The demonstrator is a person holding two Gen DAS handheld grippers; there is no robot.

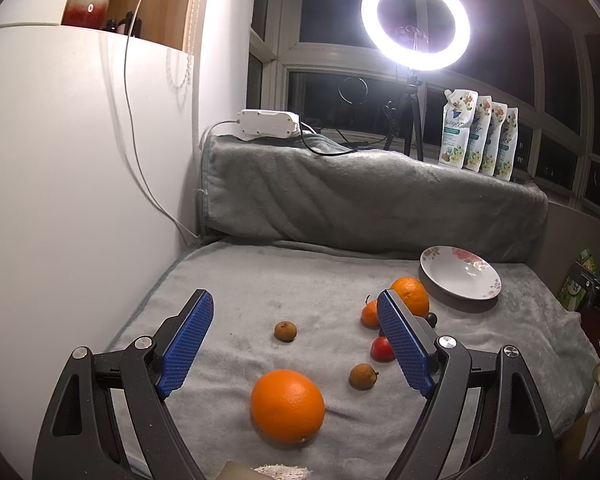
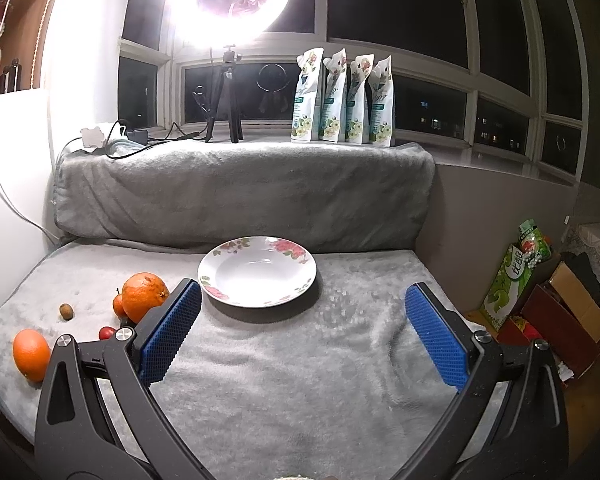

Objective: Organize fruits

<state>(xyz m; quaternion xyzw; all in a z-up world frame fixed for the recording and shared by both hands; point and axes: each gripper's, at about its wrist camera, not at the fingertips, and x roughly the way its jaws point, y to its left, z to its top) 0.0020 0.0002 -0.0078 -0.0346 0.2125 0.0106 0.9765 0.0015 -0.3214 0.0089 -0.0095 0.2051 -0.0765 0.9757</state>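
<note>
- Both hands up, nothing lifted yet, and the plate point(image 2: 258, 272) is our landmark: white, floral rim, sitting flat on the grey blanket point(image 2: 300, 360) with its bowl completely bare.
- Left tool point(image 1: 296, 312) is spread wide and carrying nothing, hovering above the blanket with the near orange point(image 1: 287, 405) lying between and below its blue pads; my read is it's lined up there because that is the biggest, easiest fruit to take first.
- Right tool point(image 2: 302, 300) is also wide and empty, its opening framing the near side of the plate, poised as though to steady it or wait for a delivery.
- All the fruit lies loose on the blanket to the left of the plate, none of it inside.
- Closest to the plate's rim is the second orange point(image 2: 145, 295), with a small tangerine point(image 1: 369, 313) tucked against it on the side away from the plate.
- A dark berry point(image 1: 432, 318) and a red fruit point(image 1: 381, 349) lie nearer the camera than that pair, partly hidden by the left tool's pad.
- Two brown longans, one point(image 1: 285, 331) well left of the plate, the other point(image 1: 363, 376) beside the red fruit.
- The soft blanket likely stops the round fruit rolling, so the scatter holds still.
</note>
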